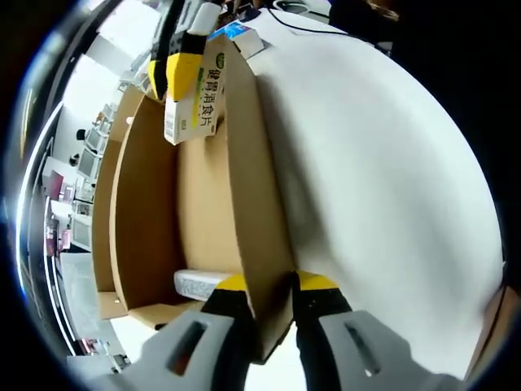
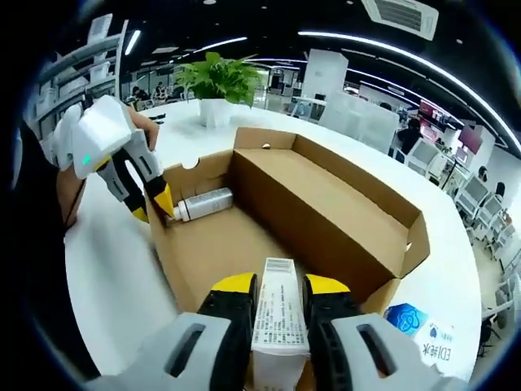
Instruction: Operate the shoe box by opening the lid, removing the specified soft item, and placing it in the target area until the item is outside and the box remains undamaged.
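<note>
My left gripper [image 1: 264,287] pinches the side wall of the open brown cardboard shoe box [image 2: 326,204]. My right gripper [image 2: 281,287] squeezes a small white carton with green print [image 2: 278,322] above the box's floor. A white tube [image 2: 203,203] lies at ten o'clock inside.

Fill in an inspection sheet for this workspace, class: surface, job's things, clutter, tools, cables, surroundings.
Surface: white table, bare beside the box.
Job's things: open cardboard shoe box; small white carton above its floor; silver bottle lying inside.
Clutter: blue-and-white packet by the box.
Tools: right tool shut on the carton; left tool clamped on the box wall.
Cables: dark cable on the table.
Surroundings: potted plant, office desks, ceiling lights.
</note>
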Demonstrator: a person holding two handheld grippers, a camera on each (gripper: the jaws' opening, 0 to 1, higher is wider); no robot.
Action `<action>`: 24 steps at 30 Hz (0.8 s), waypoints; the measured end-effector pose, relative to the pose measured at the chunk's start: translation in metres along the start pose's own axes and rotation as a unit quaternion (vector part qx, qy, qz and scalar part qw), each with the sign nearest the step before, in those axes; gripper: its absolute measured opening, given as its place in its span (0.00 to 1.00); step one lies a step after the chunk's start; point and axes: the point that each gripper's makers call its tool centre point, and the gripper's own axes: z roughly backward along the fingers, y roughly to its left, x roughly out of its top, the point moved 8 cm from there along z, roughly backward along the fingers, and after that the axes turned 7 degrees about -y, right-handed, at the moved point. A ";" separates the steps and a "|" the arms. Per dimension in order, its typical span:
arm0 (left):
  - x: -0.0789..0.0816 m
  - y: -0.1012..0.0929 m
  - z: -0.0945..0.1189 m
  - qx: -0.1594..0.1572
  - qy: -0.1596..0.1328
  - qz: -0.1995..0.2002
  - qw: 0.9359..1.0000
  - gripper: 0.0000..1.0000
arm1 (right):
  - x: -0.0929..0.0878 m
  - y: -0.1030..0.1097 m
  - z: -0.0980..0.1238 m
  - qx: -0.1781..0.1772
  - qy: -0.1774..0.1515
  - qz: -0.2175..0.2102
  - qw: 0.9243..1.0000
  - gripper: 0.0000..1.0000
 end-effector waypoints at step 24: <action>0.001 0.000 0.000 0.001 0.008 -0.001 1.000 0.16 | -0.019 -0.007 -0.006 0.011 0.133 -0.022 0.991 0.22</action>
